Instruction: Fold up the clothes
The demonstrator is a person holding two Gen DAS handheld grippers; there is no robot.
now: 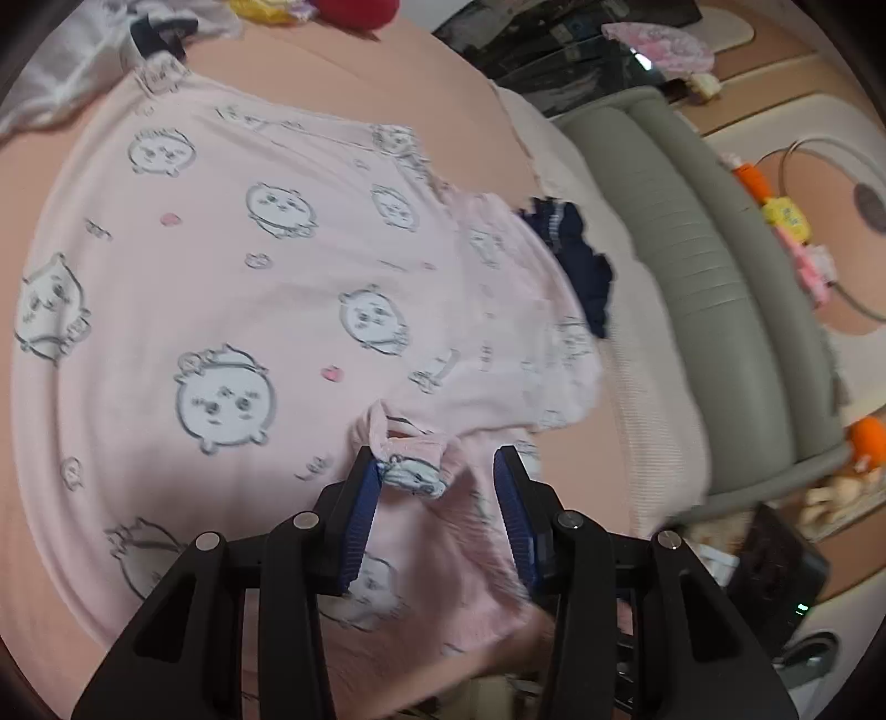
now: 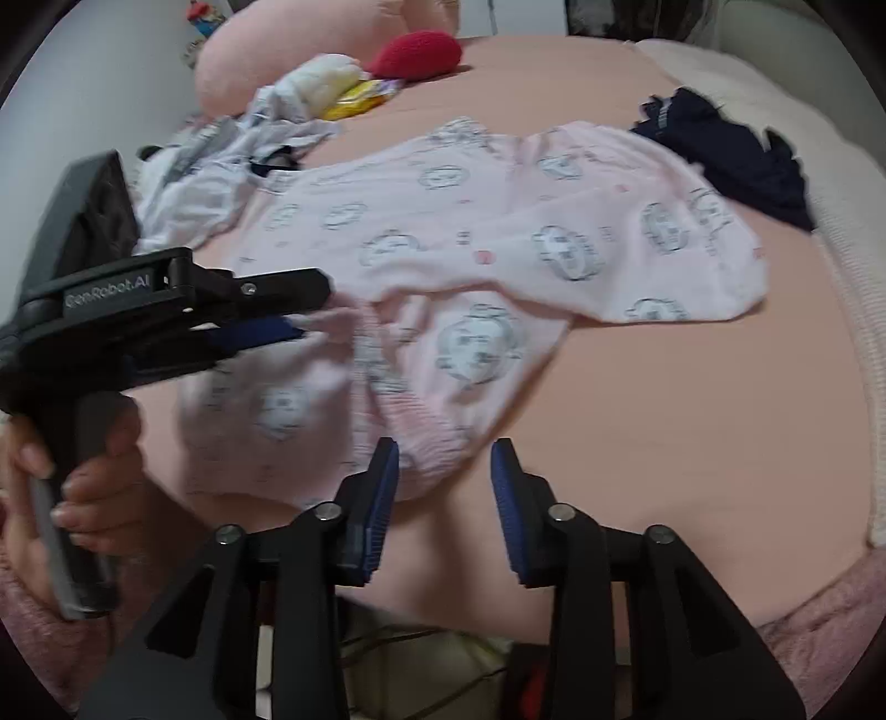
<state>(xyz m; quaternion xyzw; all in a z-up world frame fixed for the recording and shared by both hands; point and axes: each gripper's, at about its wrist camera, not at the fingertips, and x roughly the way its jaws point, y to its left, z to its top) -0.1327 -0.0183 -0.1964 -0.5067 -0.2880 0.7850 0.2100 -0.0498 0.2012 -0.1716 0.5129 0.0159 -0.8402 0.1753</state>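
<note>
The pink printed garment [image 2: 498, 243] lies half spread on the bed [image 2: 664, 399]. Both tongs stand part open, holding nothing: left tongs [image 1: 437, 471] straddle a bunched fold, right tongs [image 2: 444, 459] its ribbed edge. Risk: closing on one loose layer would drag the fabric askew and spoil the fold.

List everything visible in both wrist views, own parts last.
pink garment: 1, pale pink with cartoon-face print, spread on the bed, near edge bunched
bed sheet: 1, peach, under all the clothes
navy garment: 1, dark blue, crumpled at the pink garment's far right
white garment: 1, white-grey, heaped at far left
red plush: 1, red, far end
pink pillow: 1, pink, far end
grey sofa: 1, grey-green, beside the bed
left claw: 1, black with blue pads, open over a bunched fold
right claw: 1, same colours, open at the hem
hand: 1, gripping the left claw's handle
</note>
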